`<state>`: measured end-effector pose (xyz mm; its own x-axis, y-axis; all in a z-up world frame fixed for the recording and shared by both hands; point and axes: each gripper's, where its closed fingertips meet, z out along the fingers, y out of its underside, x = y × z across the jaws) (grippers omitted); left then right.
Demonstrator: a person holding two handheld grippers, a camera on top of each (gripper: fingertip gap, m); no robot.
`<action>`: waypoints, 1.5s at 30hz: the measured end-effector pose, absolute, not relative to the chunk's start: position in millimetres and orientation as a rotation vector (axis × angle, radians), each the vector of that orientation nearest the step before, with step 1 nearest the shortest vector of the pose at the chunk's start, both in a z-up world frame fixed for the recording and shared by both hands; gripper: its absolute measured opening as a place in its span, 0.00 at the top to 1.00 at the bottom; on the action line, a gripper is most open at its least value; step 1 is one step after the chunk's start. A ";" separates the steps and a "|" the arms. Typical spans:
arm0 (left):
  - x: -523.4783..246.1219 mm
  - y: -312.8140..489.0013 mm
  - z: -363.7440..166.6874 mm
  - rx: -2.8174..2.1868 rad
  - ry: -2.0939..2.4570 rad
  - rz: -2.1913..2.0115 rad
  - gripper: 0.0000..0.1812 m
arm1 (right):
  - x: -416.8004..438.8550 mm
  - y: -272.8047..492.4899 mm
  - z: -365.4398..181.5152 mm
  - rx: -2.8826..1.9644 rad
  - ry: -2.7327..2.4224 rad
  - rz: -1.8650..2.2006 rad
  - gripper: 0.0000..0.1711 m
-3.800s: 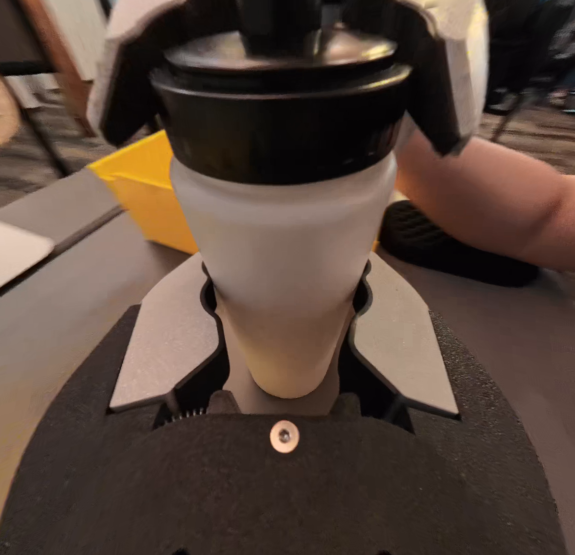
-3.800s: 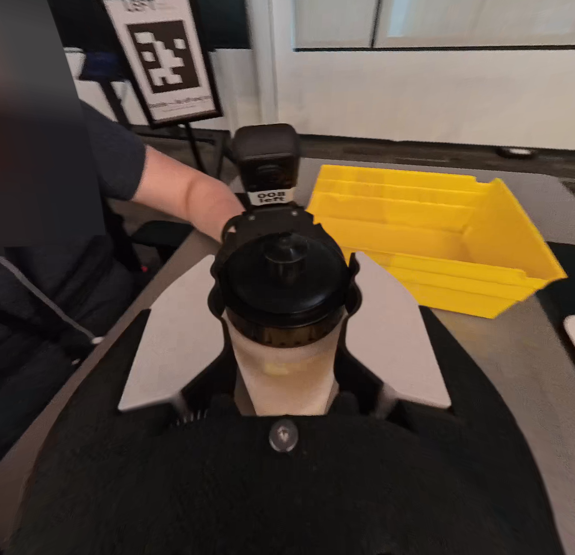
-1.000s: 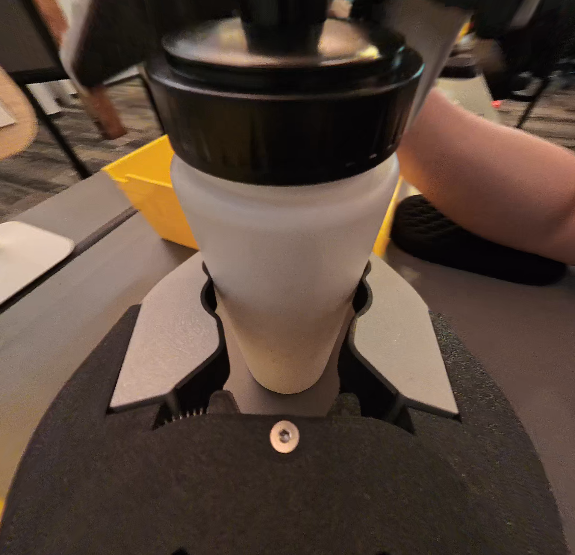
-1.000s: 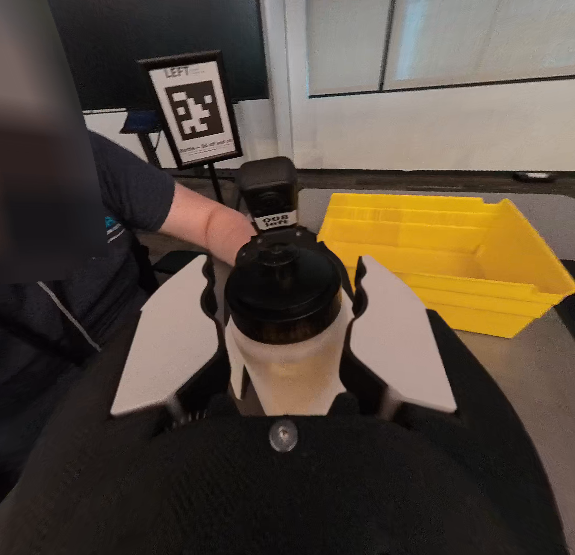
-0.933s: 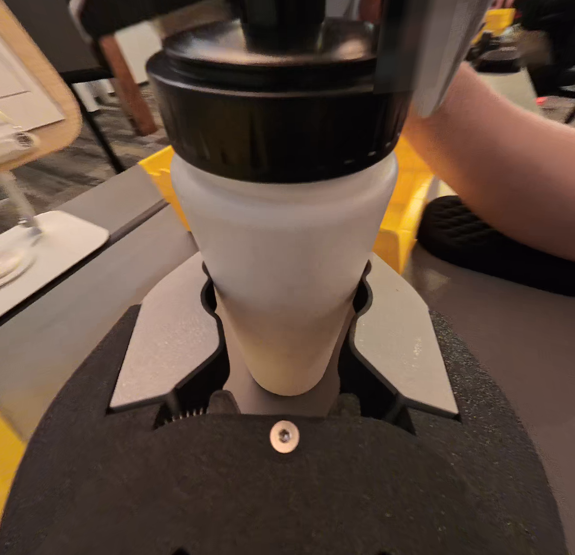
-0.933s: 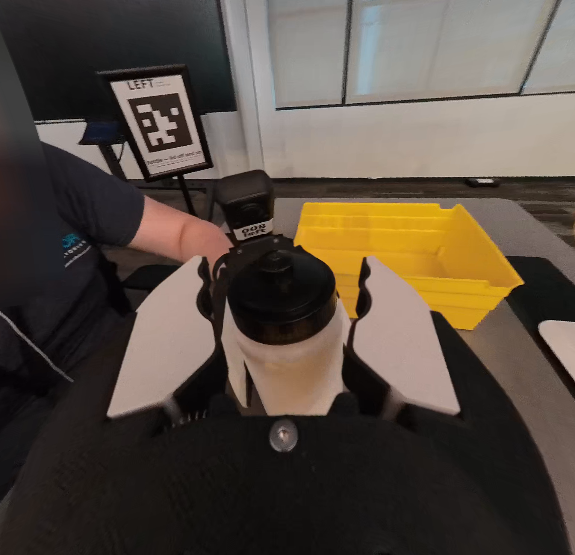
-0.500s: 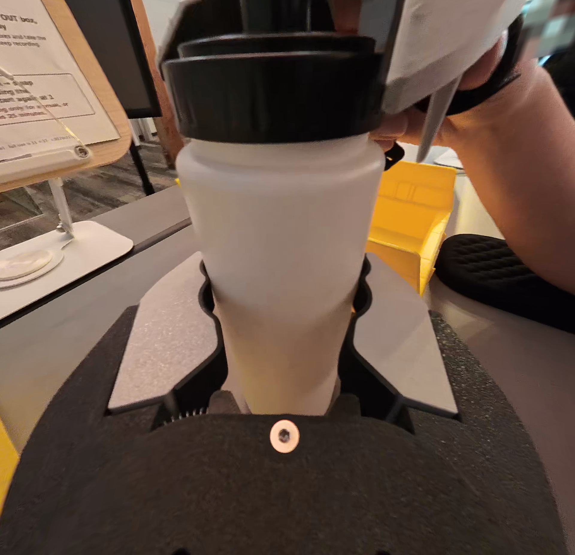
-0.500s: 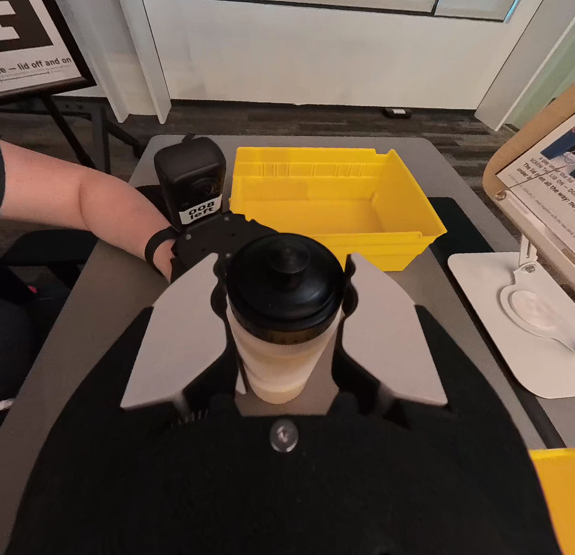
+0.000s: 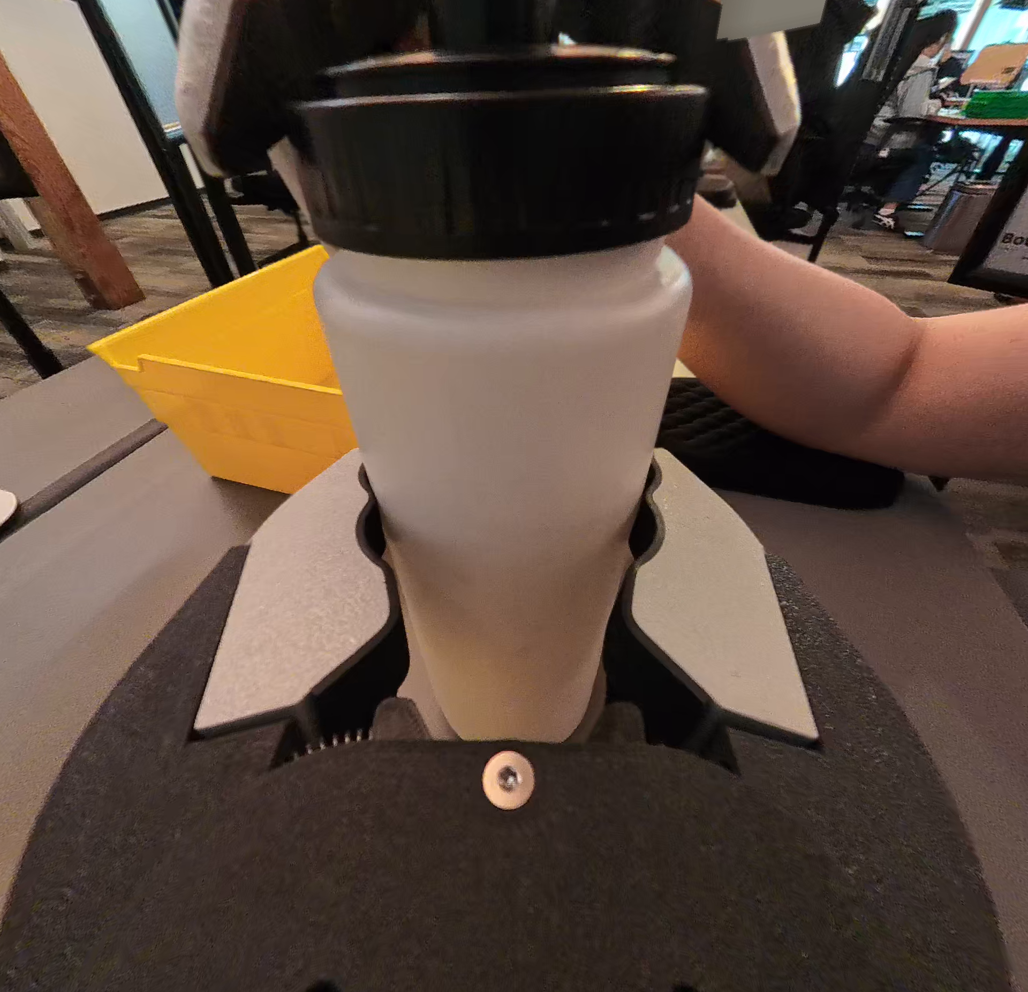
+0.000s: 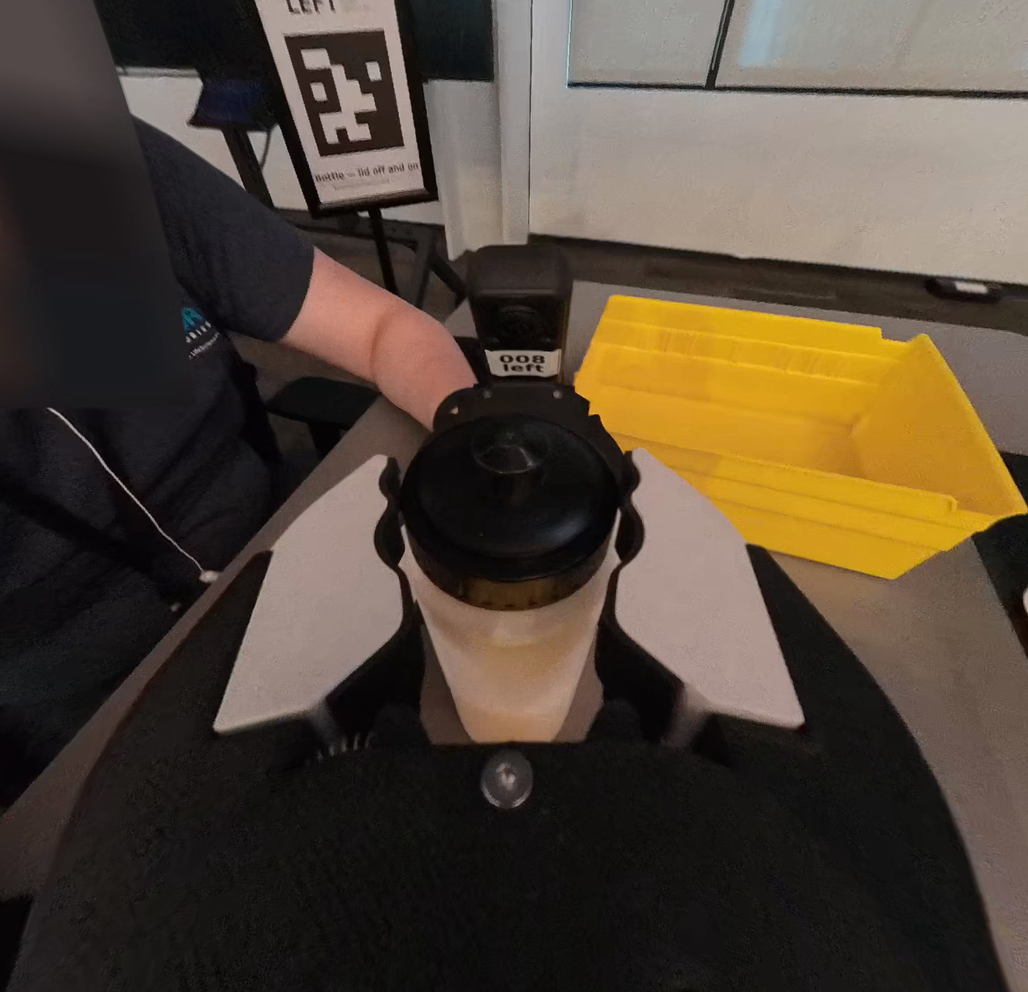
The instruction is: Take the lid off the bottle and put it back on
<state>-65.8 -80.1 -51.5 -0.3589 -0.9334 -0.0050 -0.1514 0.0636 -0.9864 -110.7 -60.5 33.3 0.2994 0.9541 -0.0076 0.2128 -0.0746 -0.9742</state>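
Where the left wrist view looks along its own fingers, the left gripper (image 9: 509,553) is clamped round the lower body of a frosted white plastic bottle (image 9: 503,453), both grey fingers pressed against its sides. Bottle upright, held over the grey bench (image 9: 111,525); its base is hidden behind the gripper body, so whether it touches the bench cannot be told.

Black ribbed screw lid (image 9: 500,169) sits on the bottle's neck, spout on top. Same view, upper part: the right gripper (image 9: 489,91) comes down over the lid from above, a pale finger on either side.

Right wrist view, looking down: right gripper (image 10: 509,525) with its grey fingers closed against the lid (image 10: 506,509), one on each flank, touching the rim. Bottle body (image 10: 509,659) shows pale below the lid, between the finger roots. Beyond the lid, the left gripper's black housing and its small black camera (image 10: 517,308) with a white sticker.

Yellow plastic bin (image 10: 790,436) on the bench, behind and to the right of the bottle in the right view; in the left view the bin (image 9: 233,375) lies to the left, behind the bottle. Black textured mat (image 9: 762,448) on the bench under the person's bare forearm (image 9: 834,364).

Person in a dark short-sleeved shirt (image 10: 183,308) sits at the left of the right view. Framed sign with a black-and-white square marker (image 10: 345,91) stands behind on a stand.
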 end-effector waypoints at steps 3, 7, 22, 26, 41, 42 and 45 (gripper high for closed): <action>-63.4 -61.9 -51.5 -1.190 1.546 -1.285 0.52 | -104.9 -46.0 33.6 -1.549 -1.029 0.883 0.55; -64.9 -30.4 -50.6 -1.268 1.425 -1.136 0.51 | -97.6 -20.2 41.3 -1.621 -0.863 0.699 0.47; -68.5 -78.1 -52.5 -1.092 1.653 -1.323 0.52 | -113.7 -64.3 34.7 -1.505 -1.148 0.881 0.56; -65.1 -41.2 -51.6 -1.230 1.489 -1.157 0.51 | -105.8 -30.6 46.0 -1.655 -0.867 0.771 0.48; -71.5 -84.6 -53.3 -1.080 1.701 -1.351 0.52 | -115.2 -61.9 24.3 -1.725 -1.167 0.665 0.55; -72.6 -89.8 -53.2 -1.068 1.715 -1.386 0.52 | -116.3 -67.0 25.5 -1.689 -1.186 0.734 0.55; -70.9 -86.3 -53.1 -1.096 1.694 -1.378 0.52 | -115.9 -66.1 27.3 -1.615 -1.174 0.809 0.55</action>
<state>-70.9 -86.3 -53.1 -0.4110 -0.9116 0.0010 -0.1863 0.0829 -0.9790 -115.9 -66.1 27.3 0.3205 0.9471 0.0180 0.3206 -0.0906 -0.9429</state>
